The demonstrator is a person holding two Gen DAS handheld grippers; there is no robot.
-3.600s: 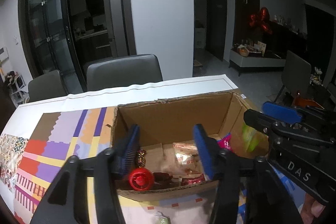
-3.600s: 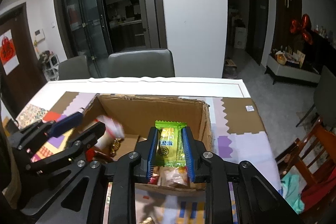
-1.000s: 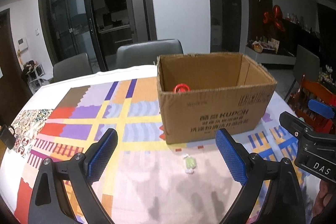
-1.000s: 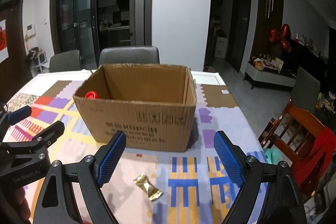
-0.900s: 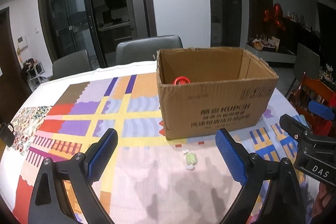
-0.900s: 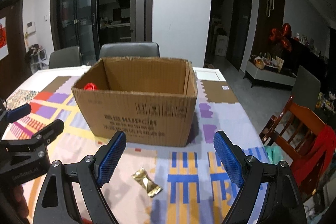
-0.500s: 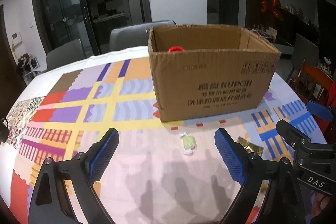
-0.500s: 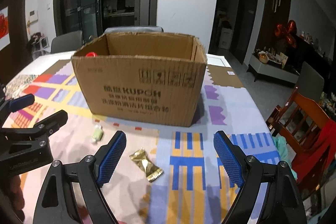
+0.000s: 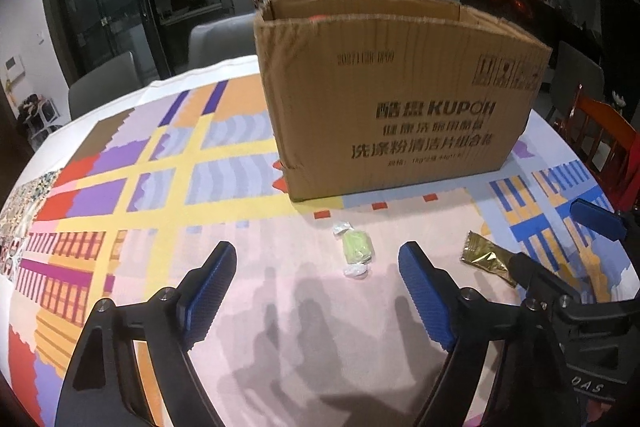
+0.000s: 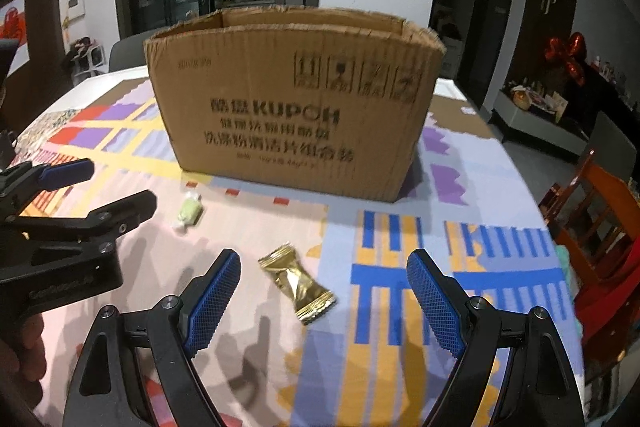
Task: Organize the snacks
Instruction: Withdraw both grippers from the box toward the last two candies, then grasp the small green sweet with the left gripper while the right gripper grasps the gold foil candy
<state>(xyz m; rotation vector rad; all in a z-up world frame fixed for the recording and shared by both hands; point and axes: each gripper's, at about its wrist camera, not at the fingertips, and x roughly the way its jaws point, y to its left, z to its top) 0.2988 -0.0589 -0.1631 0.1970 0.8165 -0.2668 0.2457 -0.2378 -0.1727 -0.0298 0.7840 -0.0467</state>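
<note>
An open cardboard box (image 9: 400,99) with printed text stands on the patterned tablecloth; it also shows in the right wrist view (image 10: 292,99). A green wrapped candy (image 9: 356,247) lies in front of it, just ahead of my open, empty left gripper (image 9: 320,291). It shows in the right wrist view (image 10: 189,211) too. A gold wrapped candy (image 10: 296,279) lies between the pads of my open, empty right gripper (image 10: 324,299), low over the table. The gold candy shows at the right in the left wrist view (image 9: 486,257).
The table carries a colourful patterned cloth (image 9: 160,163). Grey chairs (image 9: 100,91) stand behind the table. A red wooden chair (image 10: 592,211) stands at the right edge. The left gripper's body (image 10: 60,239) is beside the right one.
Both grippers have dropped lower and moved closer to the table. The box now looms taller and the two candies sit nearer the fingertips.
</note>
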